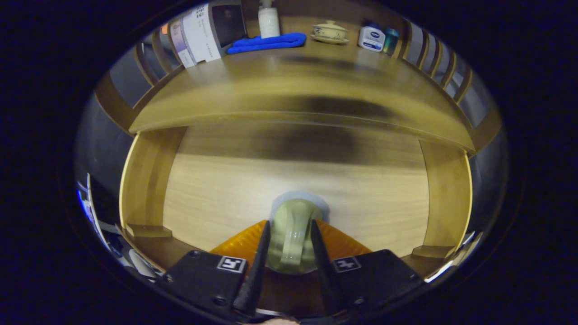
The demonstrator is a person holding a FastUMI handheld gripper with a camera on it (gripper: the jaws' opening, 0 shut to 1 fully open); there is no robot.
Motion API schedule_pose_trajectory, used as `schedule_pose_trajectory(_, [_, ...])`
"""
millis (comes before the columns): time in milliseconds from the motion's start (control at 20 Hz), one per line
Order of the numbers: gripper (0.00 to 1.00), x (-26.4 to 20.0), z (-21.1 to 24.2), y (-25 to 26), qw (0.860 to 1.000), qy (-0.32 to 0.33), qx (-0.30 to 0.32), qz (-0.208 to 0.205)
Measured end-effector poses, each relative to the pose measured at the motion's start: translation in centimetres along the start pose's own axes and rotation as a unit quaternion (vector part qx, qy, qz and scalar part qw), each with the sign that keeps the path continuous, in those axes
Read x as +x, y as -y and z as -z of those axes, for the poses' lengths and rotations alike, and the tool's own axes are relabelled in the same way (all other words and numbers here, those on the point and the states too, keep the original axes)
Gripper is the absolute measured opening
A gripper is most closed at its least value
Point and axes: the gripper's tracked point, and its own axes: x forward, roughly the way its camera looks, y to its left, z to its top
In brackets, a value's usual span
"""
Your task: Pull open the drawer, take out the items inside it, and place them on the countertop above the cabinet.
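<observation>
I look down into the open wooden drawer, pulled out below the countertop. My gripper is shut on a pale green glazed cup-like piece, which sits between the two fingers with each finger against one side. An orange ribbed item lies under the fingers on both sides of it, near the drawer's front. A pale grey edge shows just beyond the green piece; I cannot tell what it is. The drawer floor ahead of the fingers is bare light wood.
At the back of the countertop lie a folded blue cloth, a white pump bottle, a lidded tea bowl on a saucer, a small white jar and upright books. Slatted wooden rails flank the top.
</observation>
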Motion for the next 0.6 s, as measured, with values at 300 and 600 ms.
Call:
schedule_pose_trajectory(300, [0.27, 0.6, 0.0, 0.4, 1.0, 0.014, -0.021, 0.013])
schedule_pose_trajectory(600, [0.17, -0.8, -0.8, 0.5, 0.999, 0.043, -0.017, -0.02])
